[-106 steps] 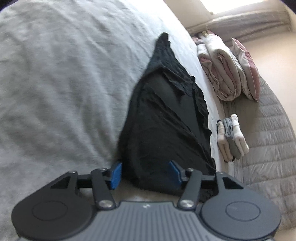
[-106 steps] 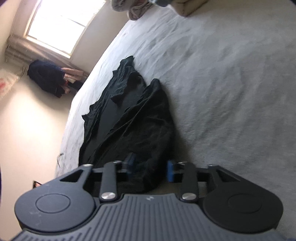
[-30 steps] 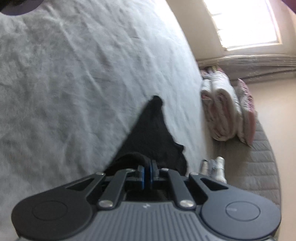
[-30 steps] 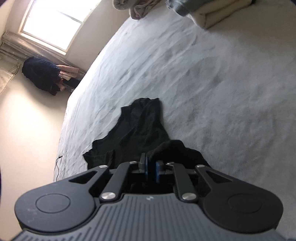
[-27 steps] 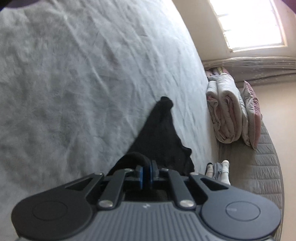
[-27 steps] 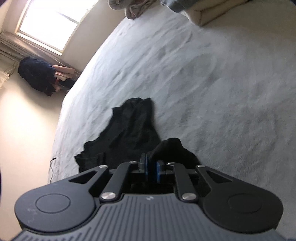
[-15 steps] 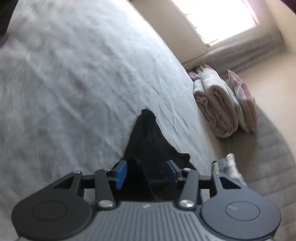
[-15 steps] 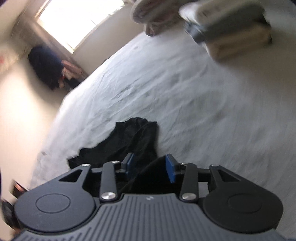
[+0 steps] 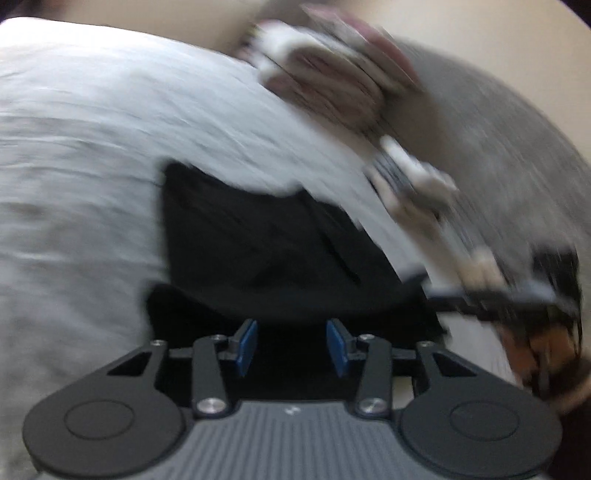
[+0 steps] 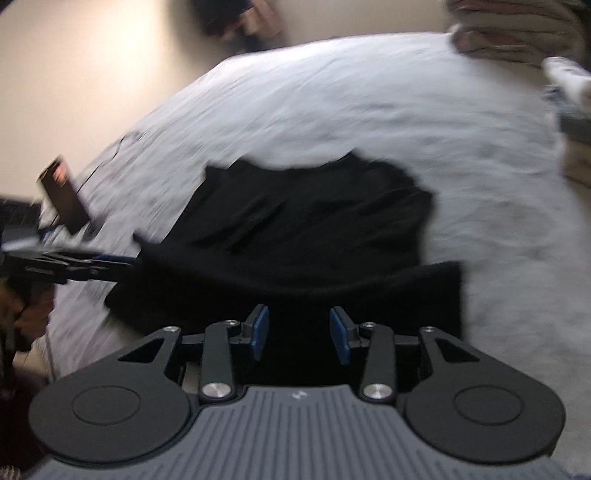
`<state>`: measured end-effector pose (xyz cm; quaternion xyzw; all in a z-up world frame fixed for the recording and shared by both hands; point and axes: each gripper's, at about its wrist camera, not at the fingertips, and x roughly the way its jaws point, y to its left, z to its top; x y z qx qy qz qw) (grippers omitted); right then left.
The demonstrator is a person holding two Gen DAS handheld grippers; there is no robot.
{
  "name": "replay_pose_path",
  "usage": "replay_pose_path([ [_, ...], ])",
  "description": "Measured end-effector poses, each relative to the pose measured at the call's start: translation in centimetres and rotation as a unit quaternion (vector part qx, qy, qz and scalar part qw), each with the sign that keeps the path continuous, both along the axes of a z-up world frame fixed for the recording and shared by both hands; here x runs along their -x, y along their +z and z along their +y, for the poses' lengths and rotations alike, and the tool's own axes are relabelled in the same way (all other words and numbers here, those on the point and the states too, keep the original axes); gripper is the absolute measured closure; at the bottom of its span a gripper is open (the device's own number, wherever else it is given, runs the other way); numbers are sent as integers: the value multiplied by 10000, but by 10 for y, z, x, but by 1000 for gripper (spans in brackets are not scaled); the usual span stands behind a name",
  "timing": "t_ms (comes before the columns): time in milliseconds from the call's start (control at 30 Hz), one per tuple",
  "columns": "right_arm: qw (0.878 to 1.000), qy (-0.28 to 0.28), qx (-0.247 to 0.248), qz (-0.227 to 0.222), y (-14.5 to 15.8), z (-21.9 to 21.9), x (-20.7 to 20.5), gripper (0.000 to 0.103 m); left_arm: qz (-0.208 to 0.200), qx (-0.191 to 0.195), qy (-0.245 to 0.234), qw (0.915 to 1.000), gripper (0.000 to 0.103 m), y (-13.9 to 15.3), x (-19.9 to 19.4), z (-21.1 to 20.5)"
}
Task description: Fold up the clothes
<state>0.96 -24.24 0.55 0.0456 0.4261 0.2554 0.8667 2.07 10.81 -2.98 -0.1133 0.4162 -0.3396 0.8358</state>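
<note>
A black garment (image 9: 258, 240) lies folded over on the pale bedspread (image 9: 74, 147), its near folded edge just ahead of both grippers. My left gripper (image 9: 292, 345) hovers over that edge. Its jaws are closing, but the blue pads (image 9: 246, 347) stand apart and press nothing. In the right wrist view the garment (image 10: 303, 229) spreads out ahead, and my right gripper (image 10: 298, 338) is open over its near edge, gripping no cloth. Each gripper shows in the other's view: the right gripper (image 9: 498, 295) at the right, the left gripper (image 10: 74, 266) at the left with a hand (image 10: 29, 317) behind it. Both views are motion-blurred.
Rolled pink and white bedding (image 9: 332, 74) and a small stack of folded pale clothes (image 9: 417, 181) lie beyond the garment, by a grey quilt (image 9: 517, 147). More folded items (image 10: 569, 110) sit at the bed's right edge. A dark heap (image 10: 236, 18) lies by the far wall.
Both grippers were shut on the black garment's edge a second ago; both have let go and stand open. Both have rolled and shifted, so the garment now lies broadside in front.
</note>
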Motion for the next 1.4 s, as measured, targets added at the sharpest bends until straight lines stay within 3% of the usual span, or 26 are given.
replay_pose_path([
  [133,9992,278,255,104,-21,28,-9,61,56,-351,-292,9989,61,-18,-3,-32],
  [233,9986,283,448,-50,-31,43,-17,61,-3,-302,-213,9993,61,-22,-11,-40],
  [367,9974,198,456,-520,-29,51,-23,62,-246,-94,63,9996,61,-22,-23,-45],
  [500,9939,-181,472,-981,-32,49,-34,64,-448,93,746,9962,61,-26,-38,-41],
  [667,9872,-675,719,-1254,-42,30,-47,64,-642,-111,1335,9889,59,-31,-46,-31],
  [733,9860,-809,730,-1261,-46,16,-50,73,-751,-325,1443,9861,60,-30,-44,-27],
  [800,9847,-938,737,-1269,-46,0,-50,75,-846,-504,1579,9825,60,-28,-42,-21],
  [967,9797,-1379,811,-1207,-42,-36,-39,74,-817,-583,1759,9793,60,-26,-39,-2],
  [1100,9748,-1686,867,-1174,-39,-59,-28,74,-915,-1055,1877,9722,58,-21,-31,0],
  [1233,9731,-1844,631,-1227,-27,-74,-13,72,-838,-772,2054,9720,58,-14,-24,13],
  [1400,9787,-1603,297,-1247,-16,-62,-1,72,-734,-263,1990,9769,58,-7,-16,14],
])
